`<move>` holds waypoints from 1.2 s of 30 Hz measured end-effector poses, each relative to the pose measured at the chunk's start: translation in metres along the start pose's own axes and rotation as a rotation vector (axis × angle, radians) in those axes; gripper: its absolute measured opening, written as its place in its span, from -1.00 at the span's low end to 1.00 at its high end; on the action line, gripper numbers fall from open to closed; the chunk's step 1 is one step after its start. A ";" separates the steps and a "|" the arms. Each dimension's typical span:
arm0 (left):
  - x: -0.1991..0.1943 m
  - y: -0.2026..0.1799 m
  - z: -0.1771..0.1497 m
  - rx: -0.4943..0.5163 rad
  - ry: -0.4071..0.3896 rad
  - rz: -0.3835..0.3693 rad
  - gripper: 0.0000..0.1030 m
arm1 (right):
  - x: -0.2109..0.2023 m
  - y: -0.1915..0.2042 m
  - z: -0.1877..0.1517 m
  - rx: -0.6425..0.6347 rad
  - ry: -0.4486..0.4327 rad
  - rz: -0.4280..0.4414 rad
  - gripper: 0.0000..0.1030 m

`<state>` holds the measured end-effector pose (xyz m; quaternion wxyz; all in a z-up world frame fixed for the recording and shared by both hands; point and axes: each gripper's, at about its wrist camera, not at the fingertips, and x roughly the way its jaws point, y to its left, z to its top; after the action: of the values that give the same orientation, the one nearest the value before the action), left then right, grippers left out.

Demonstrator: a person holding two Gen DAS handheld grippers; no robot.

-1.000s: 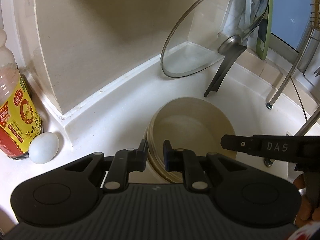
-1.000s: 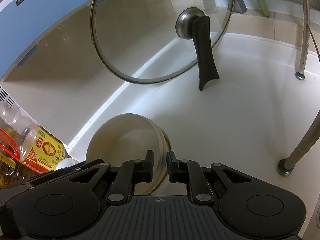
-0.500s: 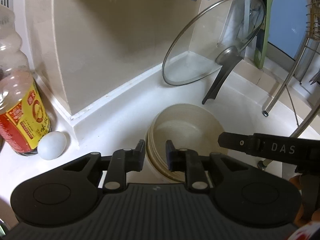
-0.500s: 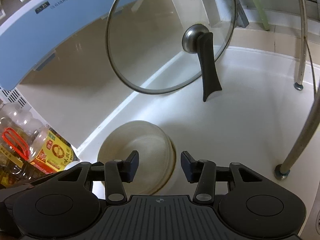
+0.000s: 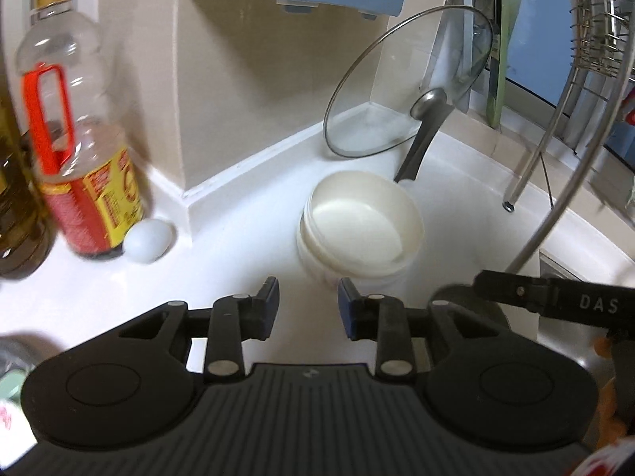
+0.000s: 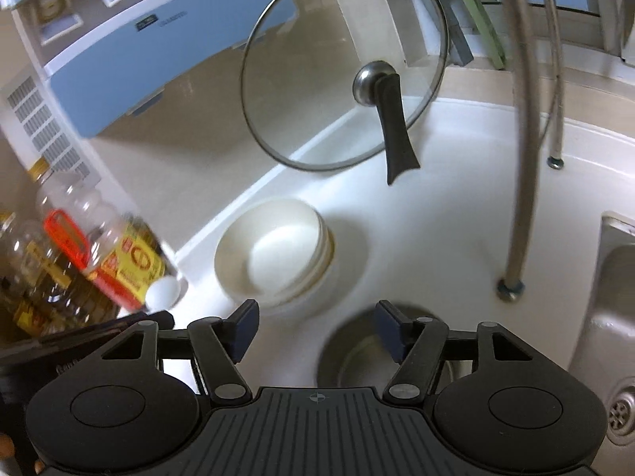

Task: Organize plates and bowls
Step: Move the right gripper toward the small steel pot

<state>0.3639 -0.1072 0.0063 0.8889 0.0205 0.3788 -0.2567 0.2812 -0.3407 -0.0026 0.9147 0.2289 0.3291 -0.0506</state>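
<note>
White counter tucked into a tiled corner, that's the setting from the left wrist view, with the left gripper (image 5: 307, 303) hanging just short of the stack of bowls (image 5: 359, 224), which sits right ahead of the fingertips and a touch to their right. Its jaws have just been opening and now stand a little apart with nothing between them, only bare counter. Off to its left there's an oil bottle (image 5: 85, 154) with an egg (image 5: 147, 235) tucked against it, and beyond the bowls a glass lid (image 5: 401, 87) leans in the corner on its black handle. Over in the right wrist view, the right gripper (image 6: 317, 327) has also just been opening, wider than the other one, and it's empty too; the same stack of bowls (image 6: 274, 250) is ahead and slightly left of its fingers, clear of them, with a dish rack leg (image 6: 524, 127) rising to its right and the sink (image 6: 611, 317) further right. My guess on handling: these look like glazed ceramic, so stiff, fairly heavy as a stack, slick and chippable. I'd pinch the rim wall on opposite sides, one claw each, and lift level so the nested ones don't slide.
</note>
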 end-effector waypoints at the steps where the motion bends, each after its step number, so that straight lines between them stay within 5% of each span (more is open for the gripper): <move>1: -0.005 0.001 -0.005 -0.007 0.002 0.002 -0.44 | -0.005 0.000 -0.005 -0.006 0.004 -0.002 0.29; 22: -0.082 -0.014 -0.112 -0.074 0.070 0.091 -0.45 | -0.082 -0.020 -0.100 -0.106 0.109 0.005 0.34; 36: -0.113 -0.041 -0.152 -0.082 0.084 0.114 -0.44 | -0.117 -0.031 -0.137 -0.152 0.138 0.018 0.34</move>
<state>0.1777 -0.0579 -0.0178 0.8856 0.0162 0.4241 -0.1888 0.1039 -0.3129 -0.0343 0.9049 0.1650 0.3923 -0.0012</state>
